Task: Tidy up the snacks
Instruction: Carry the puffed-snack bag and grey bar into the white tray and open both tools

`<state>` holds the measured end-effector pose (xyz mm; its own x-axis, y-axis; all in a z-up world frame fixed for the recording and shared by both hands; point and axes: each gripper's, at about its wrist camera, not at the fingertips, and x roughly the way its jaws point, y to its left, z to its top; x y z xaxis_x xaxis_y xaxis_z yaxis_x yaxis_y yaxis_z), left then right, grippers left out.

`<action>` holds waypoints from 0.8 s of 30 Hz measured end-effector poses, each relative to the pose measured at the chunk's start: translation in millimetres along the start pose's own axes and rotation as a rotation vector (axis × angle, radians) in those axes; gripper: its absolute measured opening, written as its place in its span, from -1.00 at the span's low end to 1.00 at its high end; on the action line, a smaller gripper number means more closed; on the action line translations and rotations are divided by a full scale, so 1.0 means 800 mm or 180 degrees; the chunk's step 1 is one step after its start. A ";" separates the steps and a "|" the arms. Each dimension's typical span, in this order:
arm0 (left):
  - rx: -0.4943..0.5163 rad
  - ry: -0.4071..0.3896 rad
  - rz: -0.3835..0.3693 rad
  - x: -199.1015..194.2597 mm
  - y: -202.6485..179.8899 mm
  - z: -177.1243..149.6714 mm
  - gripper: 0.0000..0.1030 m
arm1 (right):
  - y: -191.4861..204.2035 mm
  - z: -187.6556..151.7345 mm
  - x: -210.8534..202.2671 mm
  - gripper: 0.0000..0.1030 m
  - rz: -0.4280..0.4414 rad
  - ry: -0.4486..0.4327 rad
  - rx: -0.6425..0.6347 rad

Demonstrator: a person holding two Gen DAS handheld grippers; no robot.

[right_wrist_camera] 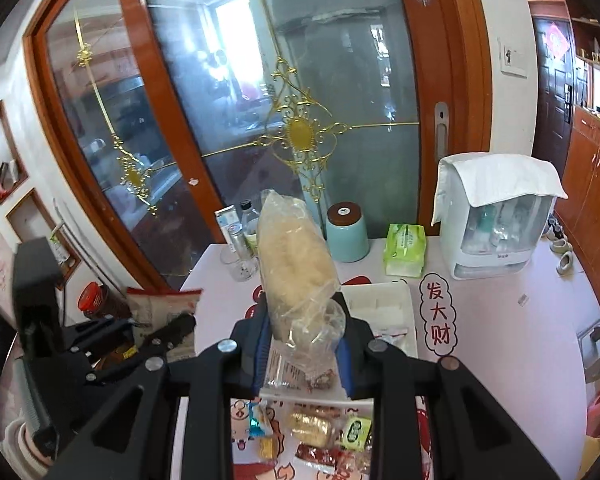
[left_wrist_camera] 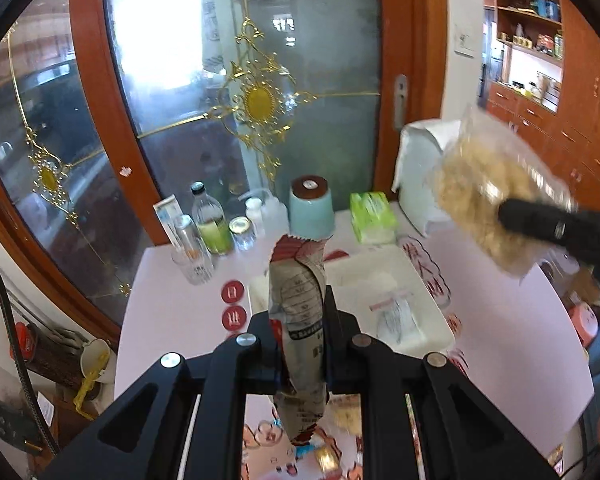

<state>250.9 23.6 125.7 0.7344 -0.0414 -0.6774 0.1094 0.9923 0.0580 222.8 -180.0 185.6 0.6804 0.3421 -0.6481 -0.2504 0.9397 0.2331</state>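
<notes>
My left gripper (left_wrist_camera: 300,316) is shut on a grey and red printed snack packet (left_wrist_camera: 298,312), held upright above the table. My right gripper (right_wrist_camera: 302,328) is shut on a clear bag of pale crunchy snack (right_wrist_camera: 294,264), also held upright. That bag (left_wrist_camera: 488,200) and the right gripper's finger (left_wrist_camera: 540,222) show at the right of the left wrist view. The left gripper with its packet (right_wrist_camera: 162,312) shows at the left of the right wrist view. A white tray (left_wrist_camera: 428,300) lies on the table ahead with a small clear packet (left_wrist_camera: 396,312) in it. Several small wrapped snacks (right_wrist_camera: 312,432) lie below my right gripper.
At the table's back stand a mint jar with a brown lid (right_wrist_camera: 346,232), a green tissue pack (right_wrist_camera: 406,248), a white appliance under a cloth (right_wrist_camera: 496,216), bottles and a glass (left_wrist_camera: 192,264). A glass door (right_wrist_camera: 300,100) is behind. Cabinets (left_wrist_camera: 540,60) are at the right.
</notes>
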 end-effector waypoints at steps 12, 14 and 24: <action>-0.0191 0.0411 0.0089 0.141 -0.020 -0.017 -0.76 | -0.038 -0.013 0.140 -0.45 -0.0148 0.0445 0.0168; -0.0173 0.0476 0.0105 0.163 -0.027 -0.025 -0.76 | -0.046 -0.023 0.166 -0.45 -0.0162 0.0553 0.0176; -0.0133 0.0762 0.0226 0.247 -0.041 -0.042 -0.67 | -0.078 -0.043 0.248 -0.51 -0.0136 0.0857 0.0255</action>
<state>369.8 -13.1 -35.0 0.5592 0.0526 -0.8274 0.0317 0.9959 0.0847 349.7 -171.0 17.5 0.4791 0.2991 -0.8252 -0.1629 0.9541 0.2512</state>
